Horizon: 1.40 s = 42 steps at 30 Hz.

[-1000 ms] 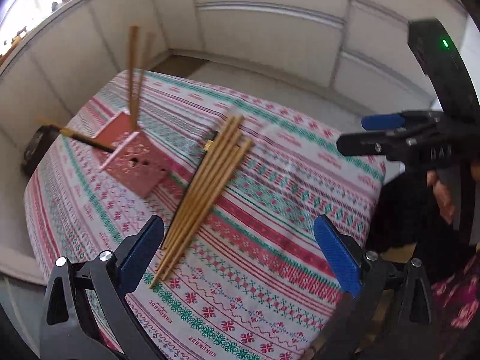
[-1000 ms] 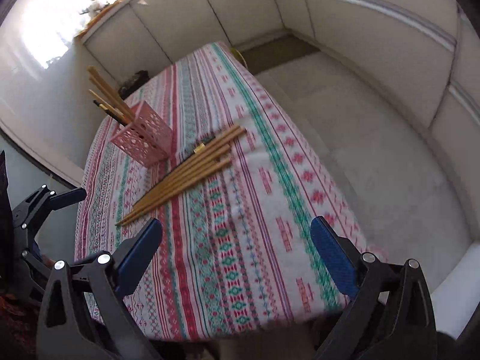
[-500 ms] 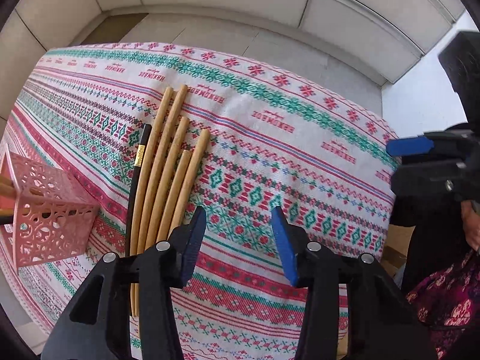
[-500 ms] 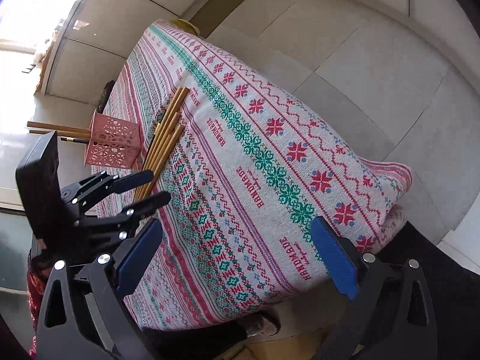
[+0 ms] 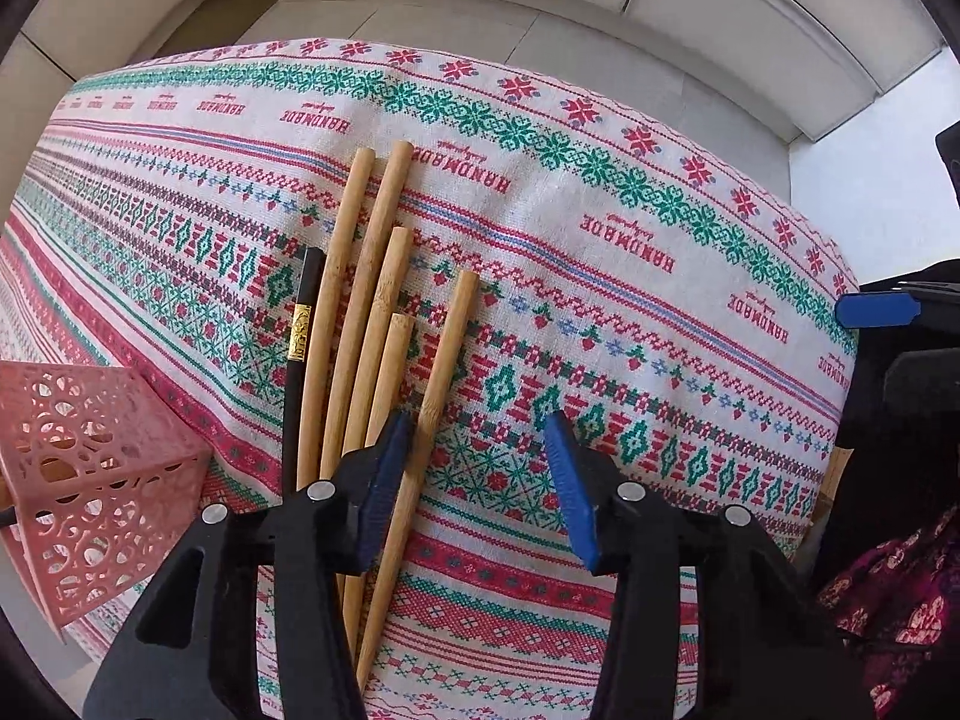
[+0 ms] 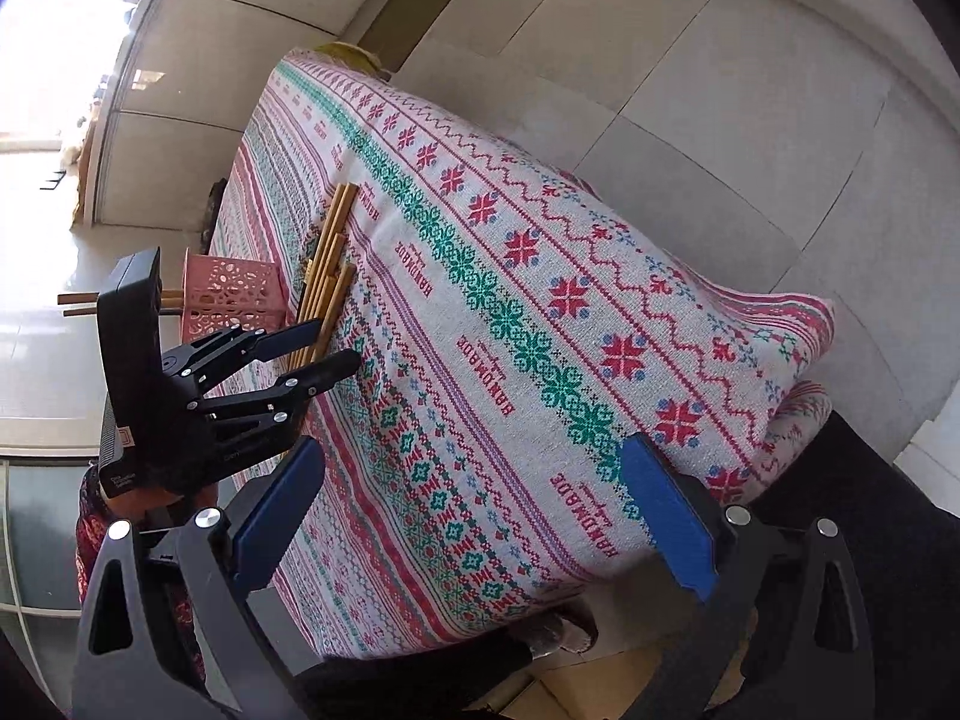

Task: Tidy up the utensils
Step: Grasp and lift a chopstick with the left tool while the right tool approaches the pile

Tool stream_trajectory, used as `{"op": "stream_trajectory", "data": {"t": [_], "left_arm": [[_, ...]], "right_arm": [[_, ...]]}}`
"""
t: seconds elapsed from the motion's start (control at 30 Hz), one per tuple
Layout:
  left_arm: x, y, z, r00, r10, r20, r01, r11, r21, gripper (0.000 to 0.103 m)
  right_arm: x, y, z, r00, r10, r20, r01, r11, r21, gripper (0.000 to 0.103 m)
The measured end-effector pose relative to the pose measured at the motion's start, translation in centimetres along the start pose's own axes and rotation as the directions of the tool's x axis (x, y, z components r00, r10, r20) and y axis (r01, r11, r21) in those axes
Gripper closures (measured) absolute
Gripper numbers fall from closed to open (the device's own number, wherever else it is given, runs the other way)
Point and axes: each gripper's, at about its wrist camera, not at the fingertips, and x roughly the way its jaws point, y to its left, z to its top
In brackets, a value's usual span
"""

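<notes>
The left gripper (image 5: 477, 468), jaws half spread and just narrowed, empty, hangs over the bamboo chopsticks (image 5: 384, 324) lying at the pink holder's (image 5: 90, 480) three o'clock. Shift it toward nine o'clock so the rightmost stick sits between the pads, then pinch. The right gripper (image 6: 474, 510) waits spread wide and empty.

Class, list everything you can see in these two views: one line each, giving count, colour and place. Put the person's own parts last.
Bamboo chopsticks: five, tan, side by side on the cloth.
Dark chopstick: one, black with gold band, beside the bamboo ones.
Holder: one, pink, perforated, near the chopsticks, more chopsticks in it.
Tablecloth: one, white with red and green patterns, covering the table.
Left gripper: black with blue pads, open over the chopsticks.
Right gripper: same colours, open, empty.
</notes>
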Motion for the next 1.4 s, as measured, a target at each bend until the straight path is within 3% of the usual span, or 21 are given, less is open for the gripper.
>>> {"op": "stream_trajectory", "data": {"t": [0.07, 0.13, 0.2, 0.3, 0.37, 0.43, 0.5, 0.57, 0.63, 0.7, 0.77, 0.97, 1.07, 1.2, 1.4], "left_arm": [[-0.2, -0.2, -0.2, 1.0, -0.01, 0.002, 0.01, 0.999, -0.039, 0.071], [-0.3, -0.6, -1.0, 1.0, -0.015, 0.022, 0.018, 0.993, -0.119, 0.09], [-0.5, -0.8, -2.8, 0.998, -0.018, 0.066, 0.032, 0.977, -0.21, 0.097], [-1.3, -0.5, -6.6, 0.983, -0.042, 0.179, 0.105, 0.927, -0.36, 0.097], [-2.4, -0.1, -9.7, 0.959, -0.05, 0.281, 0.176, 0.879, -0.444, 0.097], [-4.2, 0.4, -12.9, 0.918, -0.033, 0.395, 0.25, 0.821, -0.512, 0.097], [-6.5, 0.0, -15.7, 0.878, 0.003, 0.479, 0.29, 0.793, -0.537, 0.097], [-9.7, -0.3, -17.2, 0.844, 0.063, 0.533, 0.267, 0.812, -0.519, 0.097], [-13.1, -0.3, -18.2, 0.789, 0.118, 0.603, 0.26, 0.825, -0.502, 0.097], [-15.3, 0.0, -19.6, 0.731, 0.144, 0.667, 0.29, 0.819, -0.495, 0.097], [-16.6, 0.3, -20.8, 0.7, 0.168, 0.694, 0.299, 0.814, -0.499, 0.097], [-19.4, 0.9, -22.6, 0.636, 0.188, 0.748, 0.322, 0.817, -0.479, 0.097], [-20.6, 0.1, -23.6, 0.605, 0.188, 0.773, 0.326, 0.828, -0.456, 0.097], [-21.0, 0.1, -24.2, 0.588, 0.192, 0.786, 0.331, 0.829, -0.45, 0.096], [-21.9, -0.3, -24.6, 0.564, 0.195, 0.803, 0.331, 0.837, -0.436, 0.096]], "right_arm": [[-0.1, 0.0, 0.1, 1.0, -0.01, 0.006, 0.01, 1.0, 0.003, 0.007], [-0.2, 0.1, 0.3, 0.999, -0.027, 0.022, 0.027, 1.0, 0.003, 0.007], [-0.2, 0.7, 0.5, 0.998, -0.055, 0.037, 0.055, 0.998, -0.011, 0.007], [0.7, 2.5, 1.2, 0.995, -0.088, 0.036, 0.09, 0.995, -0.052, 0.007], [1.5, 4.4, 1.9, 0.994, -0.107, 0.027, 0.109, 0.991, -0.082, 0.007], [2.7, 6.1, 2.6, 0.99, -0.139, 0.018, 0.14, 0.986, -0.093, 0.014], [4.5, 7.9, 3.3, 0.985, -0.174, -0.002, 0.173, 0.979, -0.105, 0.021], [6.5, 9.9, 3.9, 0.974, -0.226, -0.014, 0.222, 0.966, -0.131, 0.041], [8.2, 11.3, 4.5, 0.976, -0.217, -0.029, 0.211, 0.97, -0.123, 0.067], [9.0, 12.0, 4.8, 0.984, -0.174, -0.022, 0.172, 0.982, -0.074, 0.068], [9.6, 12.5, 4.8, 0.988, -0.154, -0.001, 0.154, 0.987, -0.041, 0.068], [12.0, 13.5, 4.7, 0.987, -0.163, -0.012, 0.163, 0.986, 0.023, 0.069], [13.1, 14.9, 4.6, 0.968, -0.25, -0.005, 0.25, 0.968, -0.026, 0.077], [14.3, 16.6, 4.9, 0.938, -0.348, 0.01, 0.347, 0.934, -0.086, 0.085], [15.2, 17.7, 5.7, 0.916, -0.402, -0.019, 0.396, 0.908, -0.137, 0.088]]}}
